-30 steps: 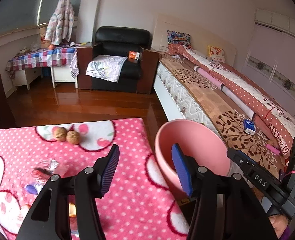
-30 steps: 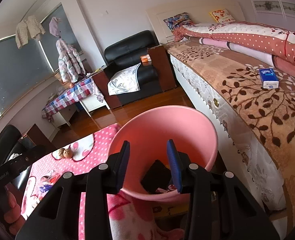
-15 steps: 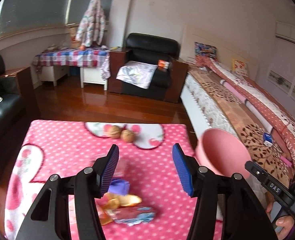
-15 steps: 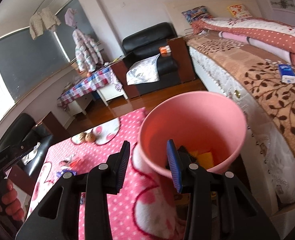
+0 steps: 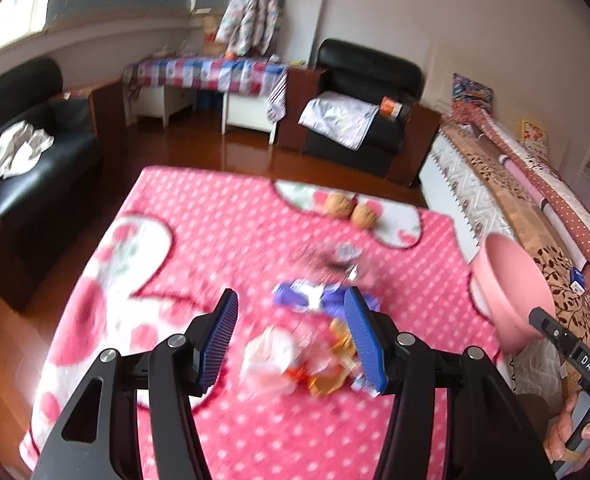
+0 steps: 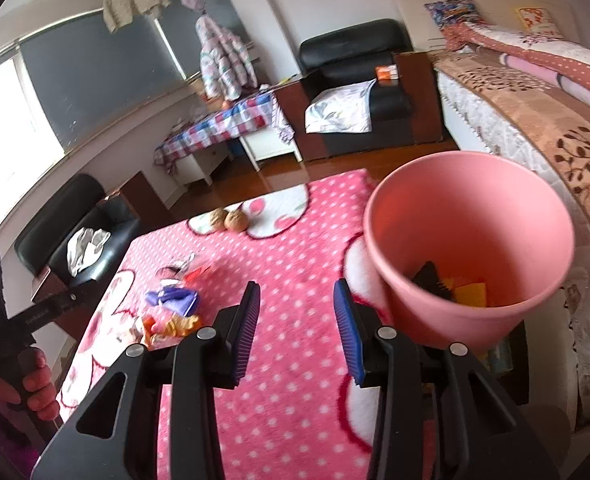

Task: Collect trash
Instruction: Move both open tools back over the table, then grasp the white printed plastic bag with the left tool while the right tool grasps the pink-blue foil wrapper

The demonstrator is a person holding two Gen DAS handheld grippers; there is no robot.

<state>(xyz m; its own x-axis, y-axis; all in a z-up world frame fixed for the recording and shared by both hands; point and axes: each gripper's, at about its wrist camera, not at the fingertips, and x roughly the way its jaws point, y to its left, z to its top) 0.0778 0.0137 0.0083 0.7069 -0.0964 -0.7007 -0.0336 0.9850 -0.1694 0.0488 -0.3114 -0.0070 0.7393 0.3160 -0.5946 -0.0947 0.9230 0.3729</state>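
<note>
The left hand-held gripper [image 5: 291, 340] hangs spread and empty over a blurred wrapper pile [image 5: 295, 356] mid-table [image 5: 223, 232], with bare cloth all round. The right hand-held gripper [image 6: 297, 330] (also spread) sits beside the pink bin [image 6: 471, 248] at the table's bed-side edge.

Setting: a home bedroom. A bed [image 6: 543, 92] with patterned quilts lines one wall, a black armchair [image 6: 355, 76] sits beside it, a jacket [image 6: 223, 64] hangs at the window, and a pink dotted blanket [image 5: 223, 240] covers the table.
</note>
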